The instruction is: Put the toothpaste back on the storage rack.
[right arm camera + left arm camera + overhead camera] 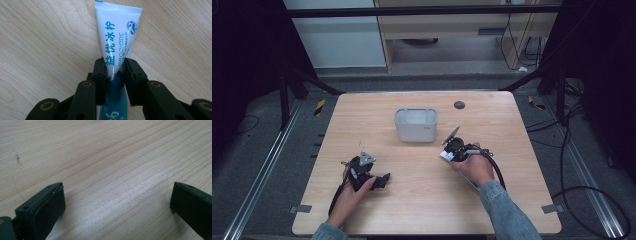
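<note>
Right gripper (pixel 114 68) clamps a white tube (pixel 117 37) over the bench (pixel 422 200).
Left gripper (pixel 117 202) gapes wide, holding nothing, near left.

You're working at a pale wooden table (pixel 422 200) with rounded corners. Near the middle of it, toward the far side, stands a grey open-topped container (pixel 414 132). A small dark round disc (pixel 459 104) lies by the table's far edge, right of the container. Grey tabs sit at the table's near-left (pixel 300 208) and near-right (pixel 552 208) corners. In your left gripper view a small dark scuff (pixel 18 159) marks the wood grain. Beside the table's far corners, yellow-and-black strips lie on the grey floor, left (pixel 319 106) and right (pixel 537 103). A metal rail (pixel 259 170) runs along the table's left side, and black cables (pixel 597 192) loop on the floor to its right. Beyond the table stands a light wooden cabinet (pixel 447 25)
</note>
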`<state>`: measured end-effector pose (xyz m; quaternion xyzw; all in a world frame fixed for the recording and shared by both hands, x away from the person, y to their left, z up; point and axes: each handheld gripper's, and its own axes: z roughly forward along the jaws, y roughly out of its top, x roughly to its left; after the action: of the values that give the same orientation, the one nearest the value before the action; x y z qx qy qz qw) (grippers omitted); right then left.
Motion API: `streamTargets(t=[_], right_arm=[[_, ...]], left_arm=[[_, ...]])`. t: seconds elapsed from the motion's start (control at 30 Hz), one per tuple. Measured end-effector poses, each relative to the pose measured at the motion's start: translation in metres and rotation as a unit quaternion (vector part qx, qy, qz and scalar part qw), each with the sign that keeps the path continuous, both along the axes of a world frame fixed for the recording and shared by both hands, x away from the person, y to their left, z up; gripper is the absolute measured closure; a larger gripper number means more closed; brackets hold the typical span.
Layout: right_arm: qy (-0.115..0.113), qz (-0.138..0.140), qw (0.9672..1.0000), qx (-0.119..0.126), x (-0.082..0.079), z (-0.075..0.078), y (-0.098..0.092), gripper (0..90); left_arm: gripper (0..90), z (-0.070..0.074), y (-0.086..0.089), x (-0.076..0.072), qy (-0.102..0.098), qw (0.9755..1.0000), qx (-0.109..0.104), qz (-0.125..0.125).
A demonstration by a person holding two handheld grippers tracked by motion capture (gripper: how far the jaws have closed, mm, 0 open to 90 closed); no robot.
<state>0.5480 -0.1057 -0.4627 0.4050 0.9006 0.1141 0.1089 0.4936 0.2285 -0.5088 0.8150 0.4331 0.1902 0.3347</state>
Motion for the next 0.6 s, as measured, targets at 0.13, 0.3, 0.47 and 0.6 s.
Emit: streamTargets(t=[0.13,0.3,0.47,0.6], right_arm=[[0.003,-0.007,1.0000,0.006,0.000,0.001,-0.001,74.2],[0.000,-0.021,0.9996,0.022,-0.001,0.002,-0.005,77.4],[-0.005,-0.026,0.9991,0.034,-0.004,0.005,-0.007,79.4],[-0.011,-0.021,0.9984,0.051,-0.006,0.014,-0.006,79.7]], left_arm=[[0.0,0.000,0.000,0.000,0.000,1.0000,0.000,0.000],[0.0,0.000,0.000,0.000,0.000,1.0000,0.000,0.000],[0.0,0.000,0.000,0.000,0.000,1.0000,0.000,0.000],[0.0,0.000,0.000,0.000,0.000,1.0000,0.000,0.000]])
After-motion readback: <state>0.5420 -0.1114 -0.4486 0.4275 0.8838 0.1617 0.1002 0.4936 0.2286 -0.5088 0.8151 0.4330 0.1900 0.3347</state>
